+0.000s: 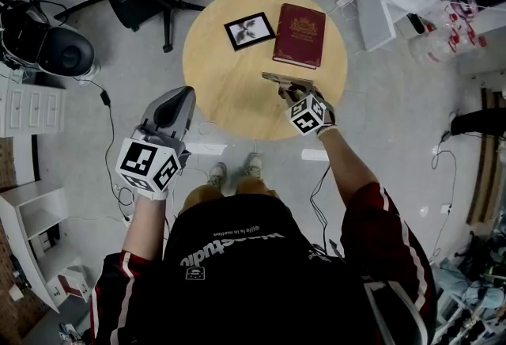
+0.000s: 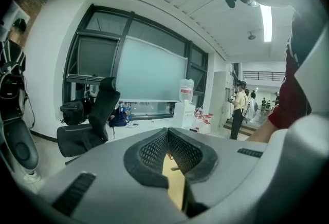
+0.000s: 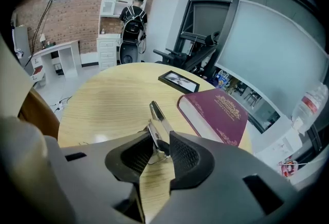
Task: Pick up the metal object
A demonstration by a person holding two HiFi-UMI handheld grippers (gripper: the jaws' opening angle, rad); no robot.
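My right claw (image 3: 157,142) stands released astride the slim silver metal clip-like object (image 3: 156,113), which lies between its pads on the round pale wooden table (image 3: 103,97). Grasp and lift are outstanding. My left claw (image 2: 168,138), clenched and empty, hangs well aside.

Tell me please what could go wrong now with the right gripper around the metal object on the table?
The metal object lies off-centre between the open jaws of the right gripper, nearer one pad; closing could push or twist it rather than grip it. It looks thin and smooth, so it might slip on lifting. The maroon book lies close by on the table; a pushed object could bump it.
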